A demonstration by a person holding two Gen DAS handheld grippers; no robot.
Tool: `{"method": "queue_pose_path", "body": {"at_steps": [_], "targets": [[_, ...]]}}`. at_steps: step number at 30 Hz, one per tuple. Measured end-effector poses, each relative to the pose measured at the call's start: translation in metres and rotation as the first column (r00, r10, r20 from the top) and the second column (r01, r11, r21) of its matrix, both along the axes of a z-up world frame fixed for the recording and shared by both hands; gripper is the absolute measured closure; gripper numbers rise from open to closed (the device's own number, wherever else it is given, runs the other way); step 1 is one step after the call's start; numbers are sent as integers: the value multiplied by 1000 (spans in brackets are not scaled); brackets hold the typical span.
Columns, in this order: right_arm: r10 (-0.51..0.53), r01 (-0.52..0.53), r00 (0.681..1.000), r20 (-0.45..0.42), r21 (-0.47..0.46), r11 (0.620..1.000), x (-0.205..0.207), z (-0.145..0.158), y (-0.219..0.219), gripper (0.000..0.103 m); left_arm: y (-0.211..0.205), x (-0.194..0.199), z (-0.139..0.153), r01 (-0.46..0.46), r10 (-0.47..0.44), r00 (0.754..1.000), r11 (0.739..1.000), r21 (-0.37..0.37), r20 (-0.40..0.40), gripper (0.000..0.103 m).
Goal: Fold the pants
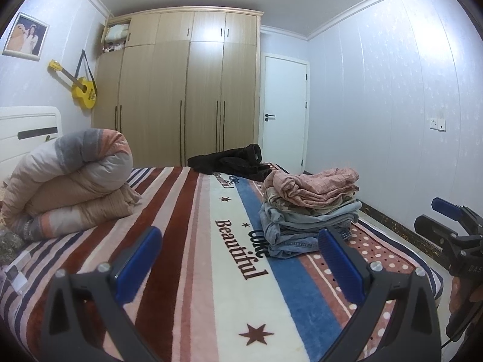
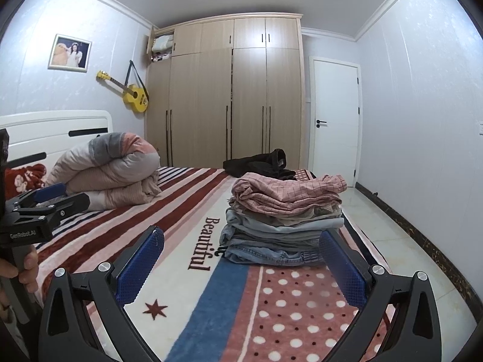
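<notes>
Your left gripper point(image 1: 241, 259) and right gripper point(image 2: 241, 259) float wide apart, holding nothing, over the bed's point(image 1: 187, 235) near edge. The dark pants point(image 1: 232, 163) lie crumpled at its far edge (past the folded stack point(image 2: 283, 223)), straight ahead, stretched left-to-right.

Lighting: even, cool indoor light from overhead, source out of frame. Glare: soft sheen on the wardrobe doors point(image 1: 193, 90) and the white door point(image 2: 335, 114). Shadows: faint, beneath the folded pile point(image 2: 283, 220). Distortion: strong fisheye bowing, dark corner vignette. Focus: sharp centrally, softer towards edges.
</notes>
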State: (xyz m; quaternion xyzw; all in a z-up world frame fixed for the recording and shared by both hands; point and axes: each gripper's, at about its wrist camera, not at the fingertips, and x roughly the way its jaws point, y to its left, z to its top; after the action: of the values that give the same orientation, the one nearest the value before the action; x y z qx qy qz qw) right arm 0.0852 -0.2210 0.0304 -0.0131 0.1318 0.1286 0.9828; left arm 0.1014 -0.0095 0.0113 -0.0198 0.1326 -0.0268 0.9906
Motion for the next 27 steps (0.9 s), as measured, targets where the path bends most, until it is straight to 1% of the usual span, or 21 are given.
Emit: {"method": "queue_pose_path", "body": {"at_steps": [27], "targets": [[-3,3,1000,-2,-1,1000,0,1,-1,1,0,-2,0,-22,22,1000,1000,0,8,1]]}}
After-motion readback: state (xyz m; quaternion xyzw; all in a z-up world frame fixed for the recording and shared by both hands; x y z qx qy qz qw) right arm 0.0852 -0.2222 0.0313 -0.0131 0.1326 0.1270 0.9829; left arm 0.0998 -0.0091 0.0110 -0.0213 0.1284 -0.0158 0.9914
